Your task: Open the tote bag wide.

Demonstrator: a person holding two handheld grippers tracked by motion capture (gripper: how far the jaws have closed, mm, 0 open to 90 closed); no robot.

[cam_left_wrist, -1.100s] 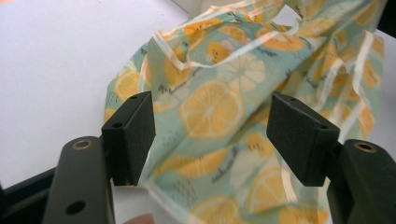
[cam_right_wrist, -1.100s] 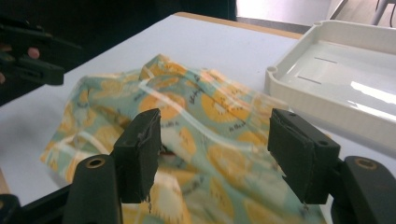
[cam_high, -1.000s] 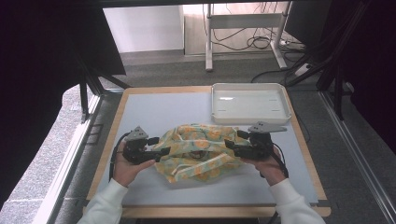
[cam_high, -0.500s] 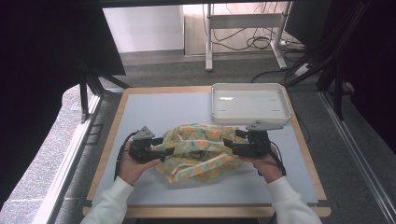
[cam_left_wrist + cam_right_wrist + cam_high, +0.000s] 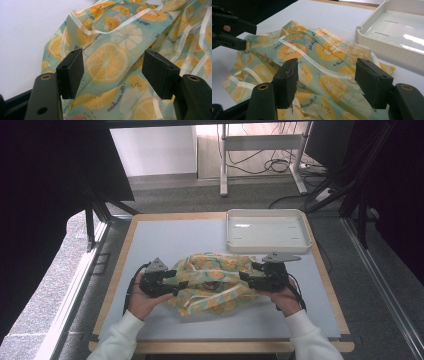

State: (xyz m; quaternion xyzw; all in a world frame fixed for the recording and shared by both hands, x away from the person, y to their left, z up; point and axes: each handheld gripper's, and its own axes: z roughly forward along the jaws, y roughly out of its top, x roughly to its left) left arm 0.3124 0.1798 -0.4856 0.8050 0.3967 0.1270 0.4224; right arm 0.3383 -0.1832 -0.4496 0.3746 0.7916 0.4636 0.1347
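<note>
Thin printed cloth [image 5: 212, 282] lies crumpled on a matt tabletop [image 5: 165, 237] beside a glossy white plastic tray [image 5: 267, 231].

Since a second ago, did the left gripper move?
Yes, slightly. In the high view the left gripper has slid inward over the fruit-print cloth, toward the white tray side of the table.

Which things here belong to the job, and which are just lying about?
In the job:
- cloth, crumpled mid-table
- left gripper, fingers open at the cloth's left edge
- right gripper, fingers open at its right edge

Lying about:
- tray, white, empty, at the far right of the table
</note>
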